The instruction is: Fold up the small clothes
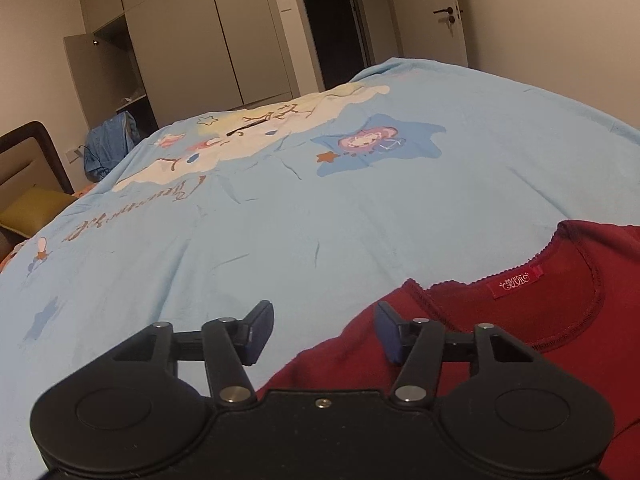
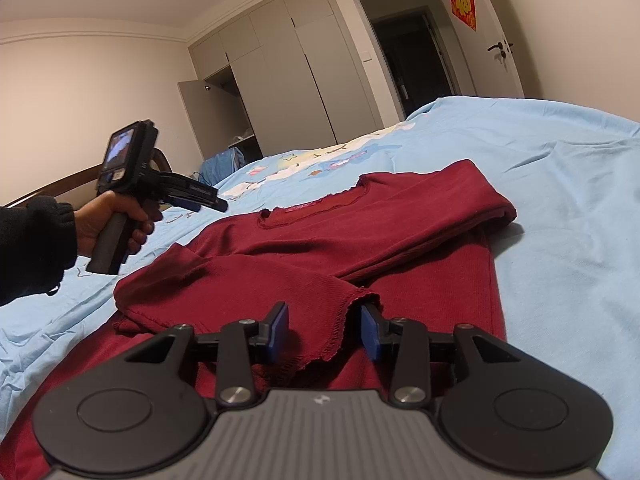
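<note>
A dark red long-sleeved top (image 2: 400, 232) lies flat on the bed, both sleeves folded across its body. Its neckline with a red label (image 1: 516, 280) faces the far side. My right gripper (image 2: 325, 330) is open low over the top, and the frilled cuff (image 2: 336, 320) of the near sleeve lies between its fingers. My left gripper (image 1: 325, 332) is open above the top's left shoulder edge and holds nothing. In the right wrist view the left gripper (image 2: 200, 198) hovers above the bed left of the top, held by a hand (image 2: 116, 220).
A light blue bed cover (image 1: 280, 220) with cartoon prints spreads all around the top. Beyond the bed are a grey wardrobe (image 2: 288, 80) with one door open, a dark doorway (image 2: 416, 60), and a headboard with an olive pillow (image 1: 36, 208) at the left.
</note>
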Demonstrator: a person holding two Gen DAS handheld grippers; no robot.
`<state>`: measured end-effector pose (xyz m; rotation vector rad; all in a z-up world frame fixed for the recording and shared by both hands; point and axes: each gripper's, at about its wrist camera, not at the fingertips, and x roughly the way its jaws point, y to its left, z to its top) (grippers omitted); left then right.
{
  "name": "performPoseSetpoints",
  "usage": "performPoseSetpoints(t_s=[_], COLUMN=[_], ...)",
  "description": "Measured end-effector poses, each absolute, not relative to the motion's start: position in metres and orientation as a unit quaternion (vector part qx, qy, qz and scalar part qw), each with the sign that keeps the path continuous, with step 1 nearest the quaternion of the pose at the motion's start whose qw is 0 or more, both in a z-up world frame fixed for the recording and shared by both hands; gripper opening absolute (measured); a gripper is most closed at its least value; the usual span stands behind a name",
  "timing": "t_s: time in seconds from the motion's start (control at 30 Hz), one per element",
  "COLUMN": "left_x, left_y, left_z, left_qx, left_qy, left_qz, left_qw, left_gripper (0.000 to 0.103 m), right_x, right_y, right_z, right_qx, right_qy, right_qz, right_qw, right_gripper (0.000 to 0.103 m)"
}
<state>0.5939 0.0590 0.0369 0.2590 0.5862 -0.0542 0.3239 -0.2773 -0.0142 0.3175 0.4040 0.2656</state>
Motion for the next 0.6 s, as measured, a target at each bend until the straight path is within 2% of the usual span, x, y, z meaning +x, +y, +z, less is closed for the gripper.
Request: performPoseSetpoints(t_s=[0.1,0.2,0.43,0.57,0.6], left_x=[0.58,0.565,0.511,0.497,0.495], left_y=[0.082,0.117,0.197,0.204,0.203], left_z=[0.043,0.037,0.005,-0.01,-0.011], left_qx=[0.111,0.065,-0.132,-0.174,-0.177], left_qy=[0.286,0.307,0.323,0.346,0.348], left_qz=[-0.013,-0.002,-0.027,-0.063,-0.071], left_qw=[0.952,0.95,0.937,0.92,0.918], left_gripper=[0.071,0.073,0.072,0.065,0.056], right_x=[0.324,0.324,0.324,0.325,0.325], right_y=[-0.277,-0.277,-0.277,-0.277,-0.277], right_z=[-0.014,-0.014,-0.014,-0.014,-0.014], right_qx=[0.157,0.156,0.153,0.151,0.15], right_qy=[0.199,0.198,0.198,0.199,0.198], right_qz=[0.131,0.131,0.13,0.13,0.131], right_qw=[0.959,0.959,0.959,0.96,0.96], right_gripper=[0.047,0.049,0.05,0.05,0.051])
